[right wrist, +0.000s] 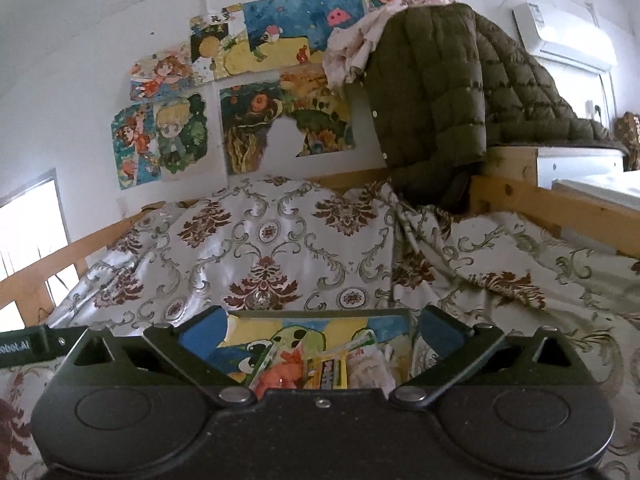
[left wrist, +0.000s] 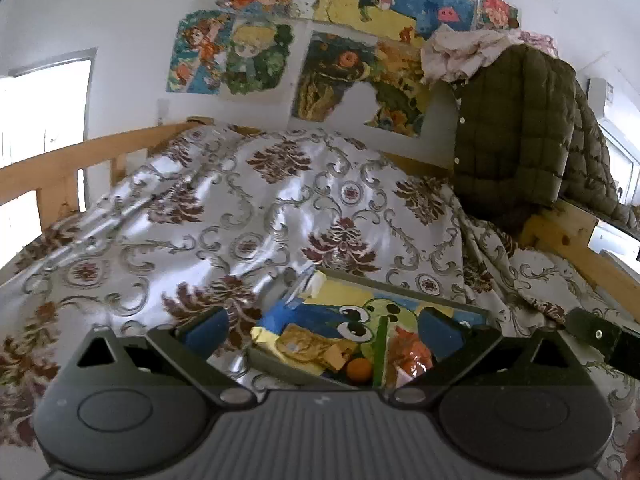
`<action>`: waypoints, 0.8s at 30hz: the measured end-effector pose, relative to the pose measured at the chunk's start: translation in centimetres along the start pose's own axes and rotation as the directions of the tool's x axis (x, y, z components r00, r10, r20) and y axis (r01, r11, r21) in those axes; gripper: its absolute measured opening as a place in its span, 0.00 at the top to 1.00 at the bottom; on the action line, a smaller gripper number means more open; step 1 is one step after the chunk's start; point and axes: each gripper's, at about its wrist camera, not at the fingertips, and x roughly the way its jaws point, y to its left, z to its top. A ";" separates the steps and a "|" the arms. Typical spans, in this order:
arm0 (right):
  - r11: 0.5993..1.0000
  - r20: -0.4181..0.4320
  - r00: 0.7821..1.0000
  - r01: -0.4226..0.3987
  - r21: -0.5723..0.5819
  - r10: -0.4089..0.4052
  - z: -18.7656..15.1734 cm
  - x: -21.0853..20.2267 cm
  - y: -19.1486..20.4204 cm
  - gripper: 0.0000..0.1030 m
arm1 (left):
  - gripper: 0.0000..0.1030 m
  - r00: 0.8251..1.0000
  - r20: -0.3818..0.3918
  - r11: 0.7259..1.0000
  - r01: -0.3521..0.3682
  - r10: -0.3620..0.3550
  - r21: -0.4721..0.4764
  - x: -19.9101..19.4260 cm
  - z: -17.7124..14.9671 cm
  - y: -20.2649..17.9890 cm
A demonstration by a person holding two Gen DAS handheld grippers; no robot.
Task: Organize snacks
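A shallow grey tray (left wrist: pixel 400 286) with a painted frog picture on its bottom lies on the patterned bedspread. In the left wrist view it holds a gold wrapped snack (left wrist: pixel 302 346), a small orange fruit (left wrist: pixel 359 370) and an orange packet (left wrist: pixel 412 354). My left gripper (left wrist: pixel 322 330) is open and empty, just above the tray's near part. In the right wrist view the tray (right wrist: pixel 320 312) holds an orange packet (right wrist: pixel 280 376), a yellow packet (right wrist: pixel 330 372) and a pale packet (right wrist: pixel 370 366). My right gripper (right wrist: pixel 320 330) is open and empty over the tray's near edge.
The floral bedspread (left wrist: pixel 248 216) covers the bed. A wooden bed rail (left wrist: pixel 60 168) runs along the left. An olive quilted jacket (left wrist: pixel 516 128) hangs over the far right rail. Paintings (left wrist: pixel 320 40) cover the back wall. The right gripper's body (left wrist: pixel 600 340) shows at the left view's right edge.
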 end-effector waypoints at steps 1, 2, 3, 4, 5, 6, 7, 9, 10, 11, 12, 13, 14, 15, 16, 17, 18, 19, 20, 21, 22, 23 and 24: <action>1.000 0.002 1.000 -0.001 -0.004 0.001 -0.2 -0.7 0.2 0.01 | 0.00 1.000 0.004 1.000 -0.004 0.004 -0.004 -0.7 -0.2 0.2; 1.000 0.003 1.000 -0.003 -0.006 0.003 -0.4 -1.4 0.3 0.01 | 0.00 1.000 0.006 1.000 -0.007 0.007 -0.010 -1.3 -0.4 0.4; 1.000 0.003 1.000 -0.006 -0.006 0.006 -0.6 -2.1 0.4 0.01 | 0.00 1.000 0.009 1.000 -0.010 0.010 -0.017 -1.9 -0.6 0.6; 1.000 0.001 1.000 -0.009 -0.005 0.009 -0.8 -2.8 0.5 0.01 | 0.00 1.000 0.012 1.000 -0.013 0.013 -0.022 -2.5 -0.9 0.8; 1.000 0.001 1.000 -0.011 -0.006 0.012 -1.0 -3.5 0.6 0.01 | 0.00 1.000 0.015 1.000 -0.014 0.015 -0.026 -3.1 -1.2 1.0; 1.000 0.003 1.000 -0.013 -0.009 0.013 -1.3 -4.2 0.8 0.01 | 0.00 1.000 0.017 1.000 -0.016 0.016 -0.026 -3.7 -1.4 1.2; 1.000 0.005 1.000 -0.012 -0.011 0.012 -1.5 -4.9 0.9 0.01 | 0.00 1.000 0.018 1.000 -0.018 0.018 -0.023 -4.3 -1.8 1.3; 1.000 0.004 1.000 -0.012 -0.020 0.012 -2.1 -6.2 1.1 0.01 | 0.00 0.999 0.024 1.000 -0.022 0.023 -0.015 -5.5 -2.5 1.6; 1.000 0.002 1.000 -0.008 -0.026 0.009 -2.4 -6.9 1.3 0.01 | 0.00 0.999 0.028 1.000 -0.024 0.024 -0.011 -6.1 -2.8 1.6; 1.000 -0.001 1.000 -0.004 -0.028 0.004 -2.8 -7.4 1.4 0.01 | 0.00 0.999 0.030 1.000 -0.023 0.023 -0.005 -6.7 -3.2 1.7; 1.000 -0.006 1.000 0.000 -0.028 0.000 -3.1 -7.9 1.5 0.01 | 0.00 0.999 0.031 1.000 -0.022 0.022 0.001 -7.3 -3.5 1.7; 1.000 -0.011 1.000 0.001 -0.028 -0.001 -3.5 -8.4 1.6 0.01 | 0.00 0.999 0.032 1.000 -0.021 0.020 0.006 -7.8 -3.9 1.7; 1.000 -0.018 1.000 0.004 -0.027 -0.004 -3.8 -8.9 1.7 0.01 | 0.00 0.999 0.031 1.000 -0.019 0.019 0.012 -8.4 -4.2 1.7; 1.000 -0.027 1.000 0.009 -0.026 -0.009 -4.2 -9.3 1.7 0.01 | 0.00 0.999 0.029 1.000 -0.019 0.019 0.020 -8.9 -4.6 1.7; 1.000 -0.036 0.999 0.015 -0.023 -0.015 -4.6 -9.8 1.8 0.01 | 0.00 0.999 0.029 1.000 -0.020 0.019 0.024 -9.4 -5.0 1.7; 1.000 -0.042 0.999 0.019 -0.019 -0.019 -4.8 -10.2 1.8 0.01 | 0.00 0.999 0.029 0.999 -0.019 0.019 0.028 -9.9 -5.3 1.7; 1.000 -0.047 0.999 0.023 -0.015 -0.024 -5.1 -10.7 1.8 0.01 | 0.00 0.999 0.028 0.999 -0.020 0.019 0.033 -10.3 -5.7 1.7; 1.000 -0.052 0.998 0.025 -0.012 -0.026 -5.3 -11.1 1.8 0.01 | 0.00 0.999 0.028 0.999 -0.021 0.020 0.039 -10.8 -6.0 1.7; 1.000 -0.058 0.998 0.026 -0.009 -0.027 -5.6 -11.5 1.7 0.01 | 0.00 0.999 0.028 0.999 -0.023 0.022 0.046 -11.2 -6.4 1.7; 1.000 -0.064 0.998 0.029 -0.003 -0.029 -5.9 -11.9 1.5 0.01 | 0.00 0.999 0.027 0.998 -0.024 0.022 0.053 -11.6 -6.7 1.7; 0.999 -0.070 0.997 0.032 0.002 -0.032 -6.1 -12.3 1.4 0.01 | 0.00 0.999 0.026 0.998 -0.023 0.022 0.062 -11.9 -7.0 1.7; 0.999 -0.075 0.997 0.036 0.004 -0.035 -6.3 -12.5 1.3 0.01 | 0.00 0.999 0.025 0.997 -0.023 0.021 0.071 -12.2 -7.3 1.7; 0.999 -0.079 0.996 0.042 0.004 -0.041 -6.5 -12.9 1.3 0.01 | 0.00 0.999 0.025 0.997 -0.025 0.023 0.078 -12.6 -7.6 1.7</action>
